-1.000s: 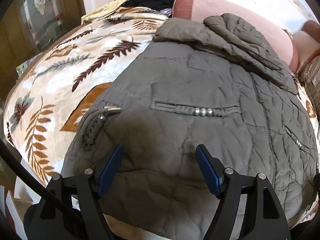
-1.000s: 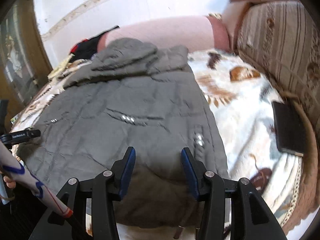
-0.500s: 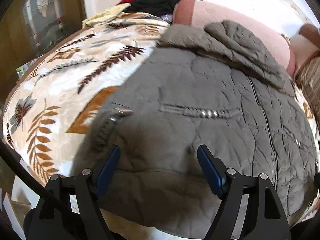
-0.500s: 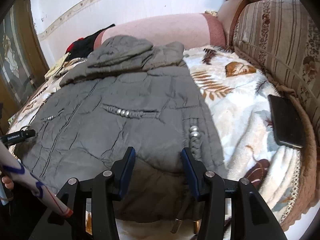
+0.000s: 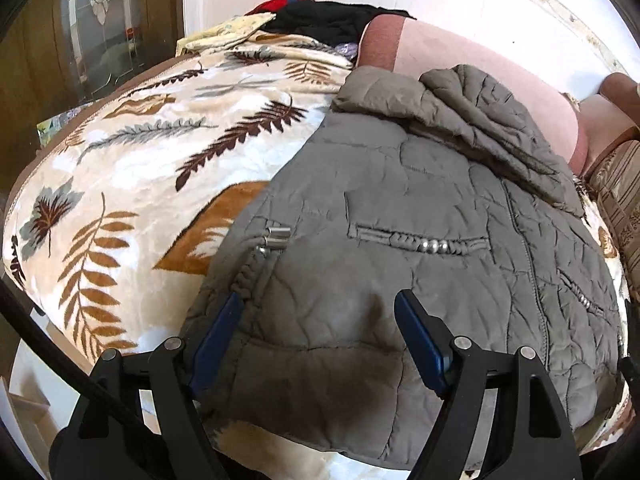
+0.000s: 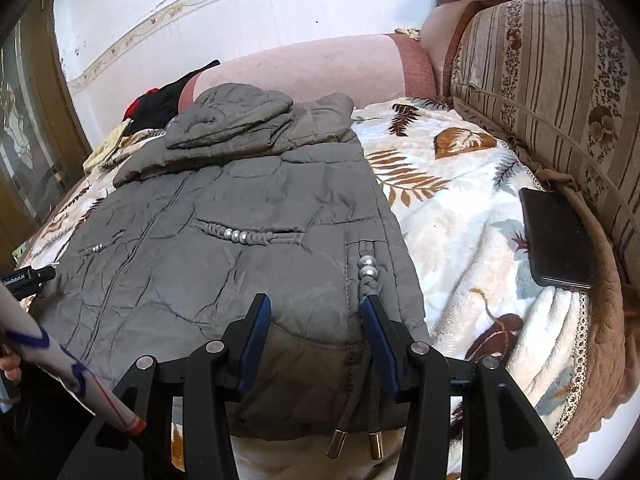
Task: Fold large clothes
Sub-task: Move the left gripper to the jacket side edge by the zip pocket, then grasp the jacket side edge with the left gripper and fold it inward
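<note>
Across the leaf-print blanket [image 6: 452, 208] on the bed, we had the grey quilted jacket [image 6: 248, 208] lying flat, hood tucked at its far end, so the hem faced us. We held both grippers, left [image 5: 316, 332] and right [image 6: 316, 324], fingers parted and empty over that hem, apparently ready to lift it for a fold.

Bright daylight washes out the white wall [image 6: 280, 8]; soft gripper shadows darken the grey quilted jacket [image 5: 400, 216]. Both views are sharp, with fisheye-curved, black-vignetted edges.
</note>
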A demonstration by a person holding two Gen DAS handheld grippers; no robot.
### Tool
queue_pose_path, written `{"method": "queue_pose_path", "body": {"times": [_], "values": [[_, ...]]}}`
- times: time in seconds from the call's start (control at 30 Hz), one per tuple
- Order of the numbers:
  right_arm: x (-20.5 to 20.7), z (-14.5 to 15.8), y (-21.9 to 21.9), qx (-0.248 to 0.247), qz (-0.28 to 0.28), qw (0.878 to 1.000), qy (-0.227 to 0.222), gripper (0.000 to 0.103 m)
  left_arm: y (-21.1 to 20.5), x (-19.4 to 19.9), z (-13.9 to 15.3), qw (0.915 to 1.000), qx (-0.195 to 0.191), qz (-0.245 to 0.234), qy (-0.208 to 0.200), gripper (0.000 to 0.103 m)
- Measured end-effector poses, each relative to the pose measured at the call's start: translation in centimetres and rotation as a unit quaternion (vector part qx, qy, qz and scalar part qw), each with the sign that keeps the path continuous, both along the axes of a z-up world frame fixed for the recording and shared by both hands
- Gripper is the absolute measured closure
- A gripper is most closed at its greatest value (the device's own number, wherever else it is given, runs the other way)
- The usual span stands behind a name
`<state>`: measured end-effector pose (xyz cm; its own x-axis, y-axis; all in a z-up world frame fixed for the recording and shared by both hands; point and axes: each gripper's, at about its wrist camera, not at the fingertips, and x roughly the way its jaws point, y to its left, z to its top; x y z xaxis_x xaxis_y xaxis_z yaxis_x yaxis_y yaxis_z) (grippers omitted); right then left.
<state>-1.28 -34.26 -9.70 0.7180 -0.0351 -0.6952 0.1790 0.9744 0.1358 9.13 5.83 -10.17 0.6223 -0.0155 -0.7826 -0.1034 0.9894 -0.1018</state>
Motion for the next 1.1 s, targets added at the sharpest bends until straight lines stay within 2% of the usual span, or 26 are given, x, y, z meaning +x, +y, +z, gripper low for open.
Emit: {"method": "queue_pose_path", "body": {"times": [0.13,0.23,0.37,0.53,0.83,0.9,1.0,1.1], "values": [[0.1,-0.6,0.3,-0.006,0.007,1.0,0.015,0.051,0.5,0.1,-0.3,0.9999,-0.01,0.001,0.008,0.025],[-0.1,-0.4,0.5,-0.007,0.011,1.0,0.011,0.051,0.9,-0.1,-0.3,0.9998,-0.019,0.001,0.007,0.025],[-0.8,0.0,-0.4,0.003,-0.011,1.0,-0.002,0.051,1.5,-0.4,0.4,0.9998,-0.019,0.005,-0.006,0.025],[-1.3,0.0,-1.9,0.031,-0.034,0.999,-0.003,0.051,3.5,-0.4,0.8,0.9992,-0.027,0.025,-0.014,0.025],[-2.1,0.0,-3.4,0.036,-0.06,0.997,-0.012,0.051,7.4,-0.4,-0.3,0.997,-0.033,0.07,-0.001,0.025],[-2.5,-0.2,-4.4,0.049,-0.075,0.996,-0.013,0.051,8.1,-0.6,-0.7,0.9965,-0.037,0.075,0.0,0.025],[-3.2,-0.6,-6.0,0.071,-0.091,0.993,-0.016,0.051,9.4,-0.7,-1.3,0.9946,-0.064,0.081,0.005,0.025],[-3.9,-1.2,-8.0,0.111,-0.112,0.987,-0.016,0.051,9.7,-0.7,-1.5,0.9942,-0.067,0.084,0.003,0.025]]}}
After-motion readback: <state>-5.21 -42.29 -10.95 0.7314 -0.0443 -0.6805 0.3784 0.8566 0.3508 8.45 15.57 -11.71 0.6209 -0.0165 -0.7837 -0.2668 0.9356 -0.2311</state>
